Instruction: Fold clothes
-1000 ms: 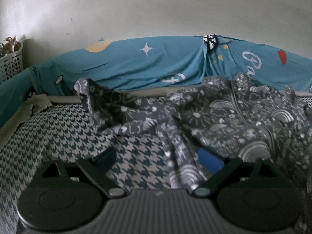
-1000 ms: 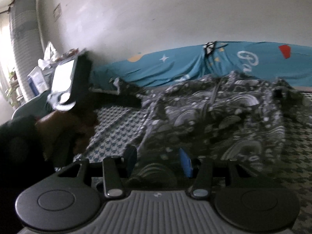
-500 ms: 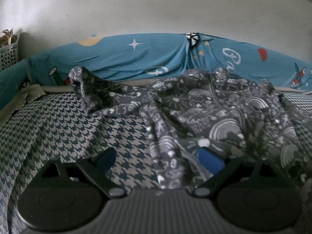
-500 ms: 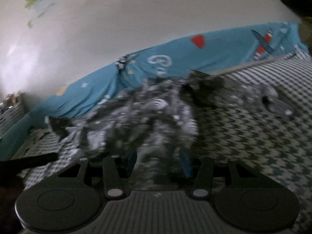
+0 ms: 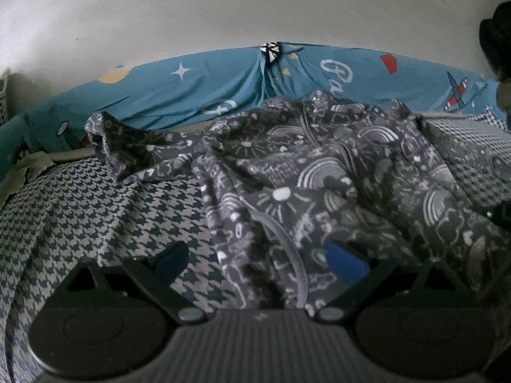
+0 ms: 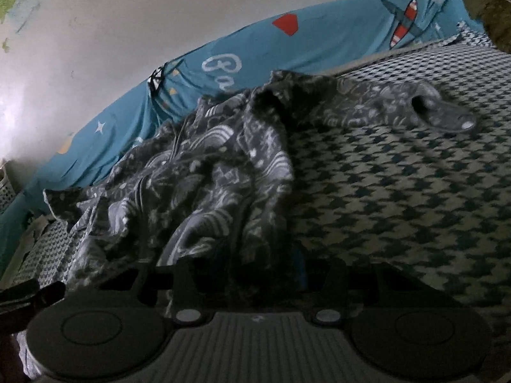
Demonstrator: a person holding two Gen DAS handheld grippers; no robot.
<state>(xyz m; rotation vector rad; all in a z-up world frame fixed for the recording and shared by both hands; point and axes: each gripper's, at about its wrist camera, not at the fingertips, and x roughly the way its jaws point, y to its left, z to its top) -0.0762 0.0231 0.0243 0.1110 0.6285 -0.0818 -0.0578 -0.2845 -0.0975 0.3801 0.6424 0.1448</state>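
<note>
A dark grey garment (image 5: 319, 172) with white rainbow and sun prints lies crumpled on the houndstooth bed cover (image 5: 95, 210). One sleeve reaches left in the left wrist view, another reaches right in the right wrist view (image 6: 399, 108). My left gripper (image 5: 258, 260) is open, its blue-padded fingers (image 5: 345, 261) straddling the garment's near edge without closing on it. My right gripper (image 6: 252, 271) is closed on the garment's (image 6: 207, 185) near hem; the cloth covers its fingers.
A blue printed sheet (image 5: 223, 86) covers the bed's far side against a white wall (image 5: 223, 9). A white basket (image 5: 3, 95) stands at far left. Bare houndstooth cover (image 6: 415, 198) lies right of the garment.
My right gripper swung right and dropped low with the hem in it, so its view now faces the right sleeve. My left gripper shifted right over the garment's edge, still open.
</note>
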